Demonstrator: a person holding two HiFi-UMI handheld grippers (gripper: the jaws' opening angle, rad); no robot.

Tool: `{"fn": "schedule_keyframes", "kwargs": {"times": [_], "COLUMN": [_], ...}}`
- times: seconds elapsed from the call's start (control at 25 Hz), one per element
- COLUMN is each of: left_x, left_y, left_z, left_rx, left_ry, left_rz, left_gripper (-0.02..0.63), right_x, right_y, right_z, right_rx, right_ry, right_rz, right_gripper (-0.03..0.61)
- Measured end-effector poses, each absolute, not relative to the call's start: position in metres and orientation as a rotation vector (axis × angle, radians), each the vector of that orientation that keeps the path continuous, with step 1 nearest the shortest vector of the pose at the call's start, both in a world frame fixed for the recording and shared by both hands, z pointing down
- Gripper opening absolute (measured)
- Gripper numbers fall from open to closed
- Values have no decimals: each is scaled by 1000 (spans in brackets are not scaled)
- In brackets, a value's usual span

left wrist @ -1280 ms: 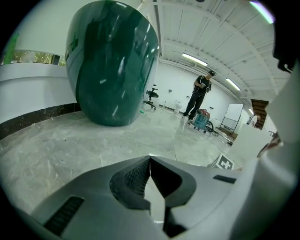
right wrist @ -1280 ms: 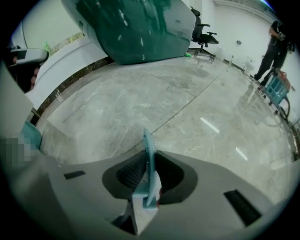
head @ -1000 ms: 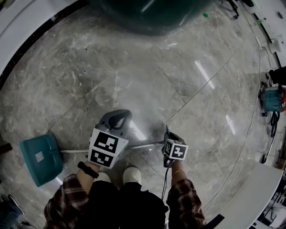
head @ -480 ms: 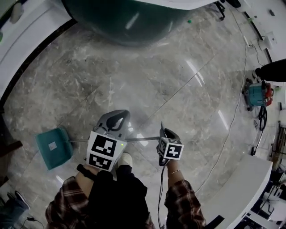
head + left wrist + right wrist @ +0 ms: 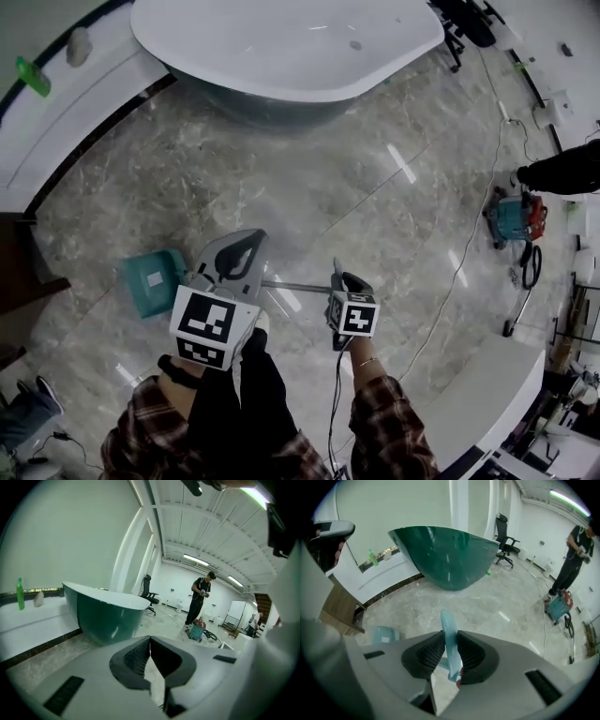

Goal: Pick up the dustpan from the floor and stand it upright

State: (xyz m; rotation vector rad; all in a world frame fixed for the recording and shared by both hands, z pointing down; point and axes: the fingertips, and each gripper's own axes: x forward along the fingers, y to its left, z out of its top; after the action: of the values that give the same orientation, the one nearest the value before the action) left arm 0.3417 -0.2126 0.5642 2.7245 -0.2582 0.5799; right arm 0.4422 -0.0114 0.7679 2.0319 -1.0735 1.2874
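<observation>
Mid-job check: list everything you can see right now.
dustpan: one, teal, pan low at left, metal shaft running to the right gripper
bathtub: one, white inside, dark green outside, ahead
bottle: one, green, on the white ledge left of the bathtub
office chair: one, black, beyond the bathtub
machine: one, teal and red, on the floor at right
standing person: one, dark clothes, beside the machine
left gripper: jaws together, empty
right gripper: shut on the dustpan's teal handle end

Dustpan point(image 5: 153, 279) swung nearer L hand-held gripper point(image 5: 234, 261); bathtub point(image 5: 281, 47) now fully in view
</observation>
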Motion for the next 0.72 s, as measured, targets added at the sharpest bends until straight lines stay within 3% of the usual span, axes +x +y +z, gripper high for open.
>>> {"fn": "schedule_keyframes", "kwargs": {"times": [0.32,0.72], "left_x": [273,82], "left_y": [-245,-246], "left_z": [463,398], "left_rx": [2716,2605], "left_ry": [-506,-871], "left_rz": [459,472], "left_gripper": [12,11], "right_x": [369,228], "right_y": [-85,-153], "right_z": [685,585], "right_rx": [1880,1780], "right_ry": [-1265,-1541], "right_rz": [1222,1142], "right_gripper": [100,103]}}
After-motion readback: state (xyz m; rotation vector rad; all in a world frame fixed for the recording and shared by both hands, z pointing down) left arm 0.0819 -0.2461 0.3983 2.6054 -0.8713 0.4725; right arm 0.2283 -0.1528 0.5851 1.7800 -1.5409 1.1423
